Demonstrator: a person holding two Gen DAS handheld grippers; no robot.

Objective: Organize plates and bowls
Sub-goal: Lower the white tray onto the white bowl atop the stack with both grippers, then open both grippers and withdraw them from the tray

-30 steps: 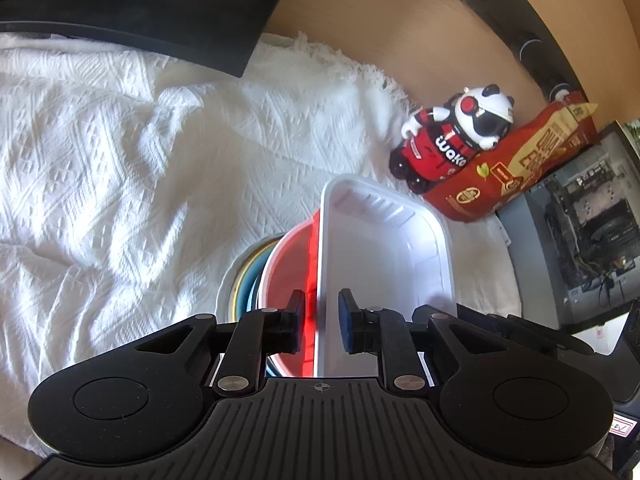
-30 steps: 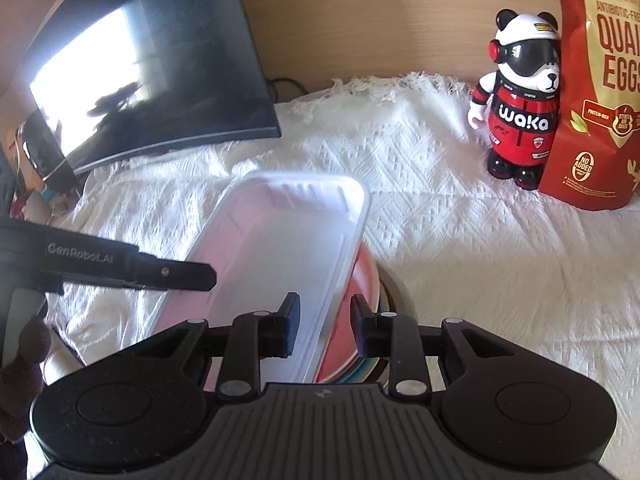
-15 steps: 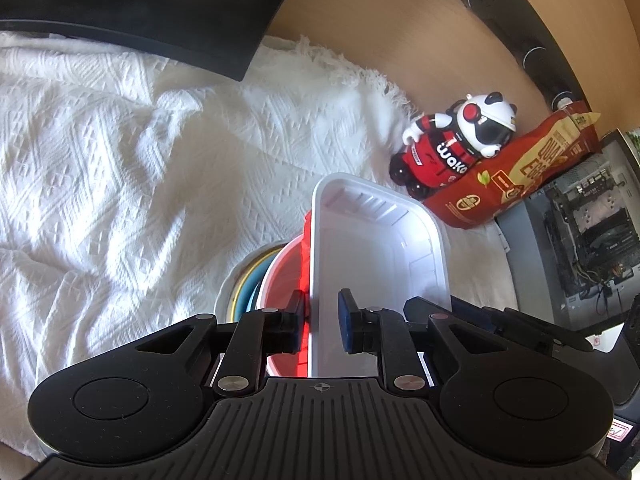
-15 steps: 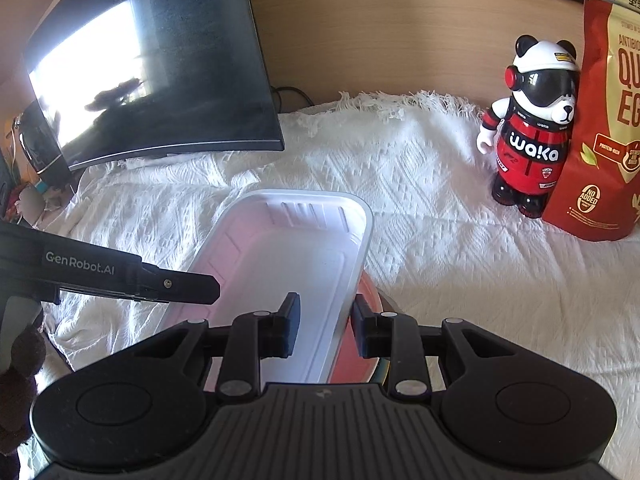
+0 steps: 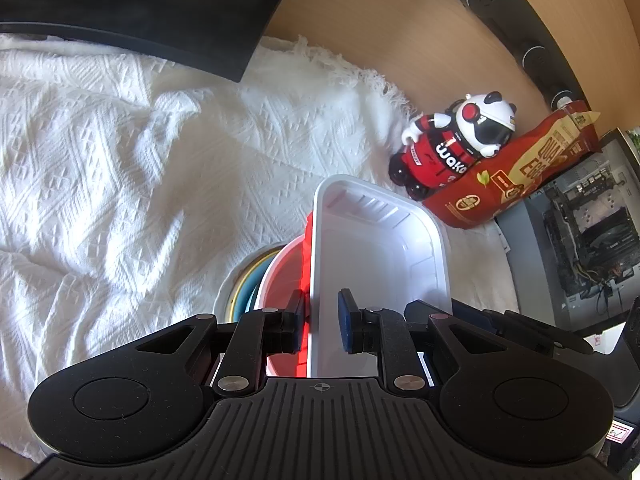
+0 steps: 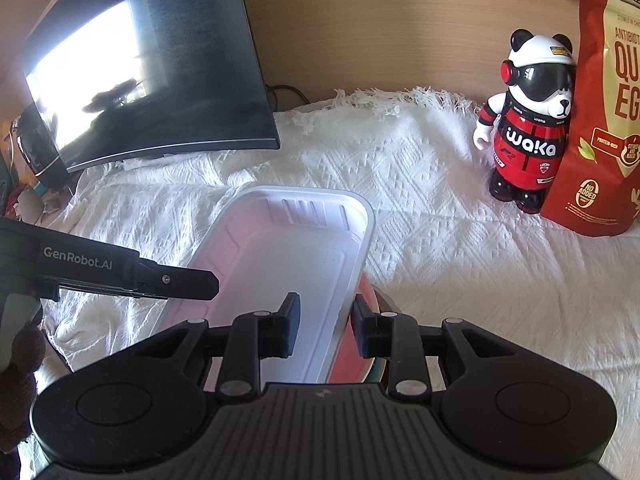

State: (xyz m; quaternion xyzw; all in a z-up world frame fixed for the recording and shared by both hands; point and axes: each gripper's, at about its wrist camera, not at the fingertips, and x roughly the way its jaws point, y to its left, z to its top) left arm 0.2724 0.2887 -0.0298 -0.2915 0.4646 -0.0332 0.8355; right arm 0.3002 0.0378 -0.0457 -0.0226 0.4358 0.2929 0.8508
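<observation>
Grippers [image 5: 322, 318] [image 6: 324, 326] straddle white tray's [image 6: 288, 256] opposite rims.

We take this for a home desk or home-office corner. A worktop backed by a wooden panel [image 6: 400, 20] is draped with a white knitted cloth [image 6: 440, 280] with a fringed far edge. At far left stands a curved dark monitor [image 6: 160, 80]; at far right a panda figurine [image 6: 528, 120] lettered "waka" stands just beside a red pouch [image 6: 604, 120] of eggs. In the left wrist view an open computer case [image 5: 580, 232] sits at right.
</observation>
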